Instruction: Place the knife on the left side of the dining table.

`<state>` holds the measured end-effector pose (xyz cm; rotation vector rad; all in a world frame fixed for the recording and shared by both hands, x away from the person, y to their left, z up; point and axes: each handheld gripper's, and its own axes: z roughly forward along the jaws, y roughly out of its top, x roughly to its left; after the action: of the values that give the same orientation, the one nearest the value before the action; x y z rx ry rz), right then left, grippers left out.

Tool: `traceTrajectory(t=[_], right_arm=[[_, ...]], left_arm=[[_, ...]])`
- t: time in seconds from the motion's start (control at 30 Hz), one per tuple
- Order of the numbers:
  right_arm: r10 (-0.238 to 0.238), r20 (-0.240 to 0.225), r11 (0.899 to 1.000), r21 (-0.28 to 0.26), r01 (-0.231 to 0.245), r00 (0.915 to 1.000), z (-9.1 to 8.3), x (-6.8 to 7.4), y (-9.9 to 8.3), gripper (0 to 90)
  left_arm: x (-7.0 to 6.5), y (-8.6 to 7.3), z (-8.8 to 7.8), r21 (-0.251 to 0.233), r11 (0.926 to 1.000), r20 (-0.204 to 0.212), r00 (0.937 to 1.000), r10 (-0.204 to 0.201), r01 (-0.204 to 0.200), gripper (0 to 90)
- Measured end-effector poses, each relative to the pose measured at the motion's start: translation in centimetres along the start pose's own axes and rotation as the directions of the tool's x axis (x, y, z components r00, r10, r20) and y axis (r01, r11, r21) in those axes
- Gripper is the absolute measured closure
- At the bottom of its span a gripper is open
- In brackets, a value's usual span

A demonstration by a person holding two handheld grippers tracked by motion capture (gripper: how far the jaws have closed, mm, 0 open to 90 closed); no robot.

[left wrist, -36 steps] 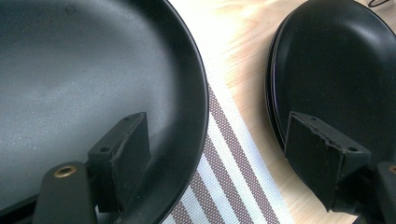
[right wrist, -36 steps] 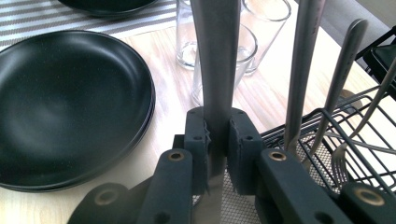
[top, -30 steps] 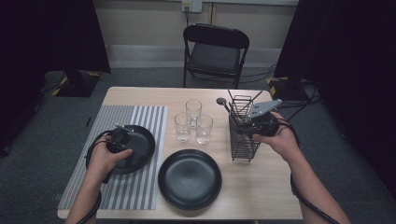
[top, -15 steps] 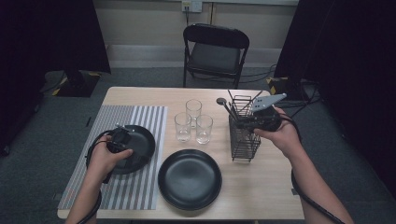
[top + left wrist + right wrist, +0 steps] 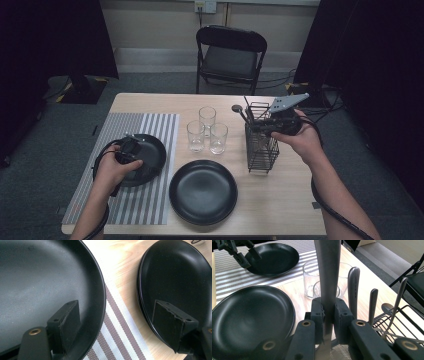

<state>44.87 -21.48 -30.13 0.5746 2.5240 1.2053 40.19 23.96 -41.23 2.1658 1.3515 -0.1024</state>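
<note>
Right gripper view brings you close to what the high view leaves small: the right gripper [image 5: 328, 315] has its pads pinched on the flat steel handle of a piece of cutlery [image 5: 327, 272], which stands upright between them. Its working end is hidden below, so I cannot tell whether it is a knife, fork or spoon. The handle is plain brushed metal, broad and smooth.

Just beside it three more cutlery handles [image 5: 353, 287] rise from the black wire caddy [image 5: 397, 317], one slim and leaning; a spoon bowl shows down inside the wires.

From the high view you get the layout instead: the caddy [image 5: 262, 145] stands on the right part of the bench [image 5: 295, 200], with the right gripper [image 5: 256, 127] held at its top and dark handles poking out of it. Three empty glasses [image 5: 206, 131] cluster near the middle, a stack of black plates [image 5: 203, 191] lies in front of them, and a striped mat [image 5: 150, 200] on the left carries another black plate [image 5: 150, 160].

Left gripper view shows that the left gripper [image 5: 120, 325] is spread wide, one jaw over the mat's plate [image 5: 50, 285], the other above the stacked plates [image 5: 175, 277], pinching nothing. The plates and glasses are all empty.
</note>
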Motion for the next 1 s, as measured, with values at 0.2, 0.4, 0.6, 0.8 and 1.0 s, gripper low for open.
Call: traceTrajectory(t=[0.2, 0.4, 0.6, 0.8, 1.0], right_arm=[[0.006, -0.002, 1.000, -0.012, -0.006, 1.0000, -0.4, 0.0, 0.7, 80.5], [0.011, 0.001, 1.000, -0.019, -0.011, 0.9999, -0.8, 0.0, 1.5, 80.5], [0.013, 0.004, 0.999, -0.031, -0.012, 0.9999, -1.1, 0.1, 2.3, 80.5], [0.016, 0.002, 0.999, -0.043, -0.016, 0.9999, -1.3, 0.2, 2.9, 80.5], [0.018, 0.002, 0.998, -0.054, -0.018, 0.9998, -1.5, 0.3, 3.8, 80.5]], left_arm=[[-0.1, 0.0, 0.0, -0.001, 1.0000, -0.002, 1.0000, 0.001, -0.001, 21.7], [-0.2, 0.0, 0.0, -0.005, 1.0000, -0.001, 1.0000, -0.002, 0.002, 21.7], [-0.3, 0.1, -0.1, -0.002, 1.0000, 0.000, 1.0000, 0.007, -0.007, 21.7], [-0.3, 0.1, -0.2, -0.003, 1.0000, 0.000, 1.0000, 0.008, -0.008, 21.7], [-0.3, 0.1, -0.2, -0.005, 0.9999, -0.002, 0.9999, 0.011, -0.011, 21.7]])
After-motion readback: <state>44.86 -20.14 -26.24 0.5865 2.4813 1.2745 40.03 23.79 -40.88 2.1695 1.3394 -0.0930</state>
